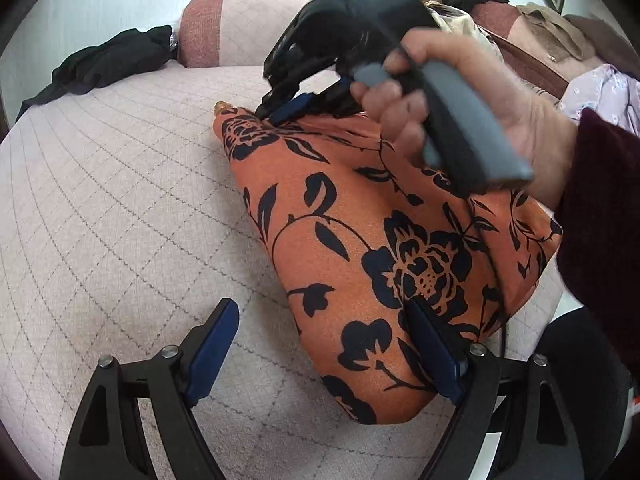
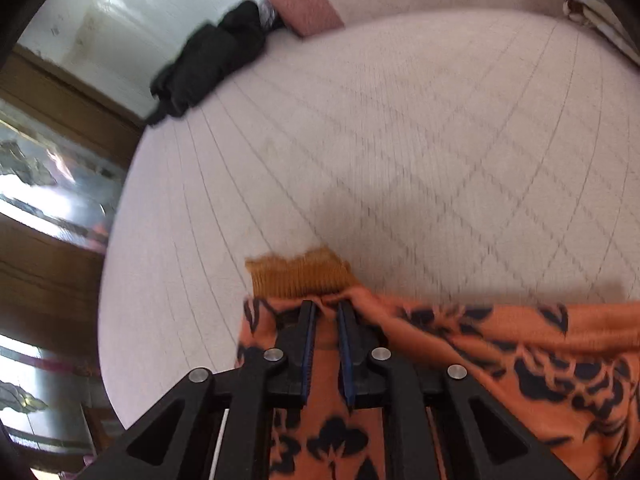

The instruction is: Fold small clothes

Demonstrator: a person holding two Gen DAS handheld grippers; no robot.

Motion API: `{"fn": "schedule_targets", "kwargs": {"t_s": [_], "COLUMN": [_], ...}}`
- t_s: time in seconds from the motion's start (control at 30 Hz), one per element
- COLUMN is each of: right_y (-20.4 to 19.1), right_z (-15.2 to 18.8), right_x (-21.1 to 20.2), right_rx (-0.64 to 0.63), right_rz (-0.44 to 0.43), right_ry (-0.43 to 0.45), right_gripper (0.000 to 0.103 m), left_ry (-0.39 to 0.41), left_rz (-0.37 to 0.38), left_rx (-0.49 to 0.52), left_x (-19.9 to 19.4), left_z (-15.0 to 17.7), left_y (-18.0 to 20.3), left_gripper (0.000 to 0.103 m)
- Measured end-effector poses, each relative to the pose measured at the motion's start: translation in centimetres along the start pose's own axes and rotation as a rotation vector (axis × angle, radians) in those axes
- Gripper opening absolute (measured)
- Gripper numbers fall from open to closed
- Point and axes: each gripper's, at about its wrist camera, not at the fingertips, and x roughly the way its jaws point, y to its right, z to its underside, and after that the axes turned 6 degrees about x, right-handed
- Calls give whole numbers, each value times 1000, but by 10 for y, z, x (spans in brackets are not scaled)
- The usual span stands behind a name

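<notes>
An orange garment with black flowers (image 1: 360, 220) lies folded over on the pale quilted cushion (image 1: 120, 200). My left gripper (image 1: 320, 304) stands wide open at its near end. One finger is over the cloth, the other over bare cushion, and neither pad presses on anything. At the garment's far corner a hand holds my right gripper (image 1: 272, 116), shut on the fabric. In the right wrist view the right gripper (image 2: 326, 304) pinches the orange garment (image 2: 500, 340) just behind its mustard ribbed hem (image 2: 300, 276). That view is blurred.
A crumpled black garment (image 1: 108, 60) (image 2: 208, 64) lies at the cushion's far left edge beside a pink bolster (image 1: 224, 28). More clothes are piled at the far right (image 1: 560, 40), with a lilac cloth (image 1: 600, 92). A dark red sleeve (image 1: 600, 220) fills the right side.
</notes>
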Motion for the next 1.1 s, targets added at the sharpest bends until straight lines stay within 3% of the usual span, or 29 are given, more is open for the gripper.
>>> {"fn": "schedule_targets", "kwargs": {"t_s": [0.07,0.2,0.33,0.43,0.5,0.6,0.73,0.77,0.87,0.93,1.1], "right_y": [3,17,37,49,58,68,95,99,87,76,64], "right_z": [0,17,47,80,102,137,173,179,168,151,71], "right_x": [-12,-65,-114,-145,-159,-165,-141,-139,-144,-151,-131], "right_rx": [36,-2,-8,-25,-29,-7,21,13,-15,-21,16], "right_rz": [-11,-3,-25,2,22,14,142,130,158,158,227], "right_ry": [-6,69,105,115,116,119,35,46,30,74,185], "right_gripper": [14,16,16,16,16,16,15,15,15,15,16], "left_ry": [-1,1,117,171,158,67,44,45,51,50,38], "left_rz": [7,18,-24,-29,-46,-72,-99,-106,-136,-145,-110], "left_rx": [-3,-13,15,-44,-93,-107,-72,-63,-32,-17,-47], "left_x": [0,-4,-31,-42,-37,-16,-12,-13,-15,-14,-10], "left_z": [-1,-2,-11,-15,-16,-11,-8,-7,-3,-5,-8], "left_y": [0,-3,-4,-17,-27,-28,-22,-21,-15,-14,-21], "left_gripper": [87,87,86,86,86,87,87,87,87,87,87]}}
